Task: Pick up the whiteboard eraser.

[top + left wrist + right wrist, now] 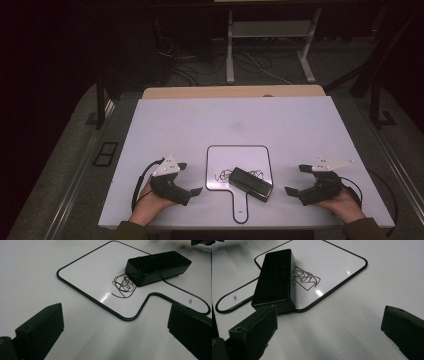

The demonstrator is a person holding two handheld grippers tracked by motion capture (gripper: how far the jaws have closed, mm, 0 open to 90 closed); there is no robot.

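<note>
While both hand-held grippers, left (190, 178) and right (295, 179), rest released on the tabletop (165, 125), eraser (250, 183) lies across whiteboard (222, 160) scribble (123, 285): pre-grasp; next, likely closing on eraser.

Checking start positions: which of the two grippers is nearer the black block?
The right gripper: the block lies slanted toward the whiteboard's right edge, while the left gripper sits farther off.

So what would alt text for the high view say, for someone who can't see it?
A small handled whiteboard with a scribble lies on a white table, a black eraser block resting on it. A person's hands hold the left gripper and right gripper either side, jaws open.
</note>
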